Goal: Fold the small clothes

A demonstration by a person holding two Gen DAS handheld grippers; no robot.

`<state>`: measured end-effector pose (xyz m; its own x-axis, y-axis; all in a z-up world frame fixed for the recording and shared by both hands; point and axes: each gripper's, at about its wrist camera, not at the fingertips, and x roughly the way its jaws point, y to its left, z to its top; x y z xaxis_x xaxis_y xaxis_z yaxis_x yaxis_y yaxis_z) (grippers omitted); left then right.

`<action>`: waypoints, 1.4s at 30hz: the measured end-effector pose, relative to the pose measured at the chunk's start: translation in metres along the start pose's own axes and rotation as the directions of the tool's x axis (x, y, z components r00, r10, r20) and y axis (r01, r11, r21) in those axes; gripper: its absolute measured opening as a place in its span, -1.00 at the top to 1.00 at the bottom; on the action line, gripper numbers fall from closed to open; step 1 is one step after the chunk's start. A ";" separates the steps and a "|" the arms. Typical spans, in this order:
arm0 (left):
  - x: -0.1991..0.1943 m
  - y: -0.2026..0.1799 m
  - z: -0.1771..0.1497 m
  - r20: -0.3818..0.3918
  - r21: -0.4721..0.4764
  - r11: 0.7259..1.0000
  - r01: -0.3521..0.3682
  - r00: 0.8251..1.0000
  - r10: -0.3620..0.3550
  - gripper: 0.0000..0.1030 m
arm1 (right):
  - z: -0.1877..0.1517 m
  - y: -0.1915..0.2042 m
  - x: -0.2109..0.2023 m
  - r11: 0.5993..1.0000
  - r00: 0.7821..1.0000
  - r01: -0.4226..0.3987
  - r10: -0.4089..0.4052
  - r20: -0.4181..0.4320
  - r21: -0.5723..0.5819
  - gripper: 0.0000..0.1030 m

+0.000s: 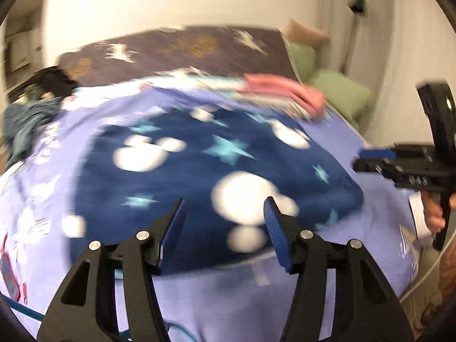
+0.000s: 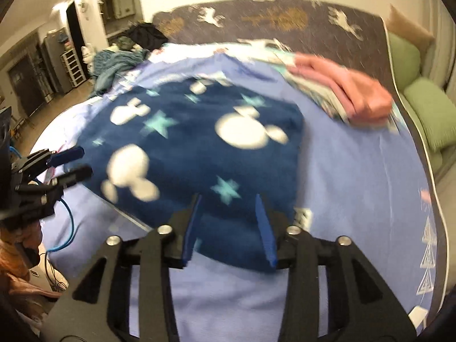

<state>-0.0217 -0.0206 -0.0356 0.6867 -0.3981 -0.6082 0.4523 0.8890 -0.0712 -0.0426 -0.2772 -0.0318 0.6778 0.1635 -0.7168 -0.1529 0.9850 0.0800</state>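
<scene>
A navy fleece garment [image 1: 199, 165] [image 2: 199, 142] printed with white mouse-head shapes and teal stars lies spread flat on a lilac bedsheet [image 1: 228, 299] [image 2: 356, 185]. My left gripper [image 1: 225, 199] hovers over the garment's near edge, jaws open, nothing between the blue pads. My right gripper [image 2: 229, 195] also hangs above the near edge, open and empty. The left wrist view shows the right gripper [image 1: 370, 156] off the garment's right side. The right wrist view shows the left gripper [image 2: 77, 162] at its left side. Both views are motion-blurred.
A stack of folded clothes with a pink piece [image 1: 285, 91] [image 2: 356, 94] on top sits at the back right. A teal cloth heap [image 1: 25, 125] [image 2: 114, 62] lies back left. Green cushions [image 1: 339, 91] [image 2: 430, 114] lie beyond the bed's right edge. A blue cable [image 2: 68, 225] hangs at the left.
</scene>
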 end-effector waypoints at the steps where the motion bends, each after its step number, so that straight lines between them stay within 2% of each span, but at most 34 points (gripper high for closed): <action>1: -0.013 0.027 -0.001 0.030 -0.049 0.998 -0.032 0.999 0.033 -0.11 | 0.008 0.009 0.000 1.000 1.000 -0.014 0.015 0.005 -0.014 0.18; 3: -0.029 0.060 -0.009 0.044 -0.118 0.991 -0.061 0.997 0.067 -0.10 | 0.030 0.035 0.005 0.998 0.999 -0.049 0.050 0.012 -0.050 0.16; 5: -0.045 0.104 -0.025 0.037 -0.213 0.973 -0.088 0.994 0.098 0.19 | 0.047 0.056 0.012 0.994 0.997 -0.077 0.079 0.013 -0.079 0.16; 6: -0.050 0.122 -0.033 0.025 -0.252 0.962 -0.101 0.994 0.110 0.46 | 0.060 0.074 0.019 0.991 0.995 -0.093 0.095 0.011 -0.100 0.16; 7: -0.053 0.143 -0.045 0.005 -0.306 0.946 -0.108 0.993 0.115 0.58 | 0.070 0.087 0.027 0.988 0.995 -0.102 0.104 0.009 -0.115 0.16; 10: -0.054 0.171 -0.066 0.001 -0.390 0.919 -0.052 0.998 0.057 0.63 | 0.109 0.135 0.063 0.976 0.990 -0.139 0.136 -0.029 -0.166 0.11; 12: -0.051 0.178 -0.074 0.001 -0.408 0.913 -0.015 1.000 0.017 0.63 | 0.130 0.164 0.090 0.968 0.984 -0.170 0.158 -0.078 -0.185 0.09; 14: -0.043 0.179 -0.077 -0.008 -0.399 0.917 0.003 1.000 -0.006 0.52 | 0.148 0.189 0.118 0.962 0.981 -0.174 0.151 -0.119 -0.210 0.08; 16: -0.035 0.177 -0.076 -0.011 -0.384 0.923 0.008 1.000 -0.013 0.25 | 0.164 0.216 0.153 0.956 0.977 -0.165 0.126 -0.170 -0.244 0.05; 17: -0.032 0.177 -0.075 -0.006 -0.378 0.926 0.015 1.000 -0.018 0.24 | 0.171 0.227 0.169 0.955 0.975 -0.158 0.110 -0.194 -0.253 0.04; 18: -0.031 0.177 -0.075 -0.001 -0.372 0.928 0.025 1.000 -0.028 0.14 | 0.173 0.231 0.178 0.955 0.973 -0.152 0.099 -0.208 -0.256 0.00; 19: -0.028 0.178 -0.072 0.005 -0.366 0.930 0.038 0.999 -0.039 -0.06 | 0.178 0.241 0.195 0.954 0.969 -0.143 0.081 -0.232 -0.264 -0.03; 20: -0.025 0.178 -0.071 0.012 -0.361 0.931 0.048 0.999 -0.047 -0.13 | 0.180 0.245 0.206 0.954 0.968 -0.134 0.068 -0.243 -0.269 -0.06; 24: -0.001 0.184 -0.061 -0.021 -0.359 0.930 0.079 0.995 -0.093 -0.14 | 0.190 0.269 0.249 0.950 0.956 -0.106 0.016 -0.293 -0.292 -0.20; 26: 0.008 0.187 -0.060 -0.036 -0.371 0.922 0.111 0.990 -0.134 0.21 | 0.191 0.279 0.264 0.948 0.952 -0.094 -0.005 -0.308 -0.304 -0.24; 27: 0.014 0.189 -0.061 -0.044 -0.379 0.915 0.139 0.985 -0.168 0.58 | 0.190 0.286 0.273 0.942 0.950 -0.073 -0.033 -0.310 -0.326 -0.21; 28: 0.017 0.190 -0.062 -0.052 -0.385 0.910 0.156 0.980 -0.190 0.84 | 0.187 0.291 0.283 0.935 0.946 -0.044 -0.074 -0.315 -0.351 0.41; 29: 0.019 0.189 -0.064 -0.064 -0.385 0.911 0.150 0.980 -0.189 0.84 | 0.185 0.293 0.289 0.931 0.941 -0.022 -0.104 -0.321 -0.363 0.58; 30: 0.018 0.185 -0.066 -0.083 -0.365 0.924 0.116 0.984 -0.156 0.87 | 0.183 0.293 0.295 0.936 0.936 -0.019 -0.107 -0.337 -0.350 0.65; 31: 0.016 0.182 -0.068 -0.091 -0.347 0.933 0.094 0.987 -0.134 0.89 | 0.183 0.295 0.295 0.942 0.942 -0.037 -0.078 -0.326 -0.335 0.68; 35: 0.000 0.182 -0.083 -0.110 -0.351 0.934 0.071 0.987 -0.117 0.95 | 0.189 0.303 0.279 0.946 0.964 -0.104 0.020 -0.265 -0.308 0.70; 36: 0.001 0.185 -0.086 -0.119 -0.365 0.929 0.070 0.986 -0.121 1.00 | 0.191 0.303 0.280 0.948 0.965 -0.110 0.030 -0.261 -0.298 0.70; 37: 0.005 0.188 -0.090 -0.149 -0.371 0.928 0.034 0.984 -0.095 1.00 | 0.189 0.301 0.286 0.952 0.962 -0.093 0.011 -0.271 -0.292 0.69; 38: 0.010 0.190 -0.092 -0.178 -0.379 0.926 0.004 0.981 -0.076 1.00 | 0.186 0.298 0.297 0.955 0.956 -0.067 -0.021 -0.291 -0.289 0.67; 39: 0.012 0.193 -0.094 -0.175 -0.394 0.919 0.011 0.981 -0.087 1.00 | 0.178 0.294 0.310 0.954 0.946 -0.050 -0.050 -0.320 -0.294 0.61; 41: 0.001 0.198 -0.093 -0.133 -0.425 0.905 0.030 0.986 -0.096 1.00 | 0.174 0.289 0.305 0.954 0.959 -0.071 -0.015 -0.284 -0.290 0.48; 42: -0.006 0.200 -0.093 -0.106 -0.435 0.899 0.045 0.989 -0.100 0.98 | 0.175 0.286 0.292 0.954 0.964 -0.095 0.017 -0.266 -0.284 0.24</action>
<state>0.0120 0.1807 -0.1197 0.5736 -0.4591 -0.6784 0.1901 0.8802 -0.4349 0.2370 0.0617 -0.0973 0.4598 0.1598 -0.8735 -0.4144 0.9086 -0.0518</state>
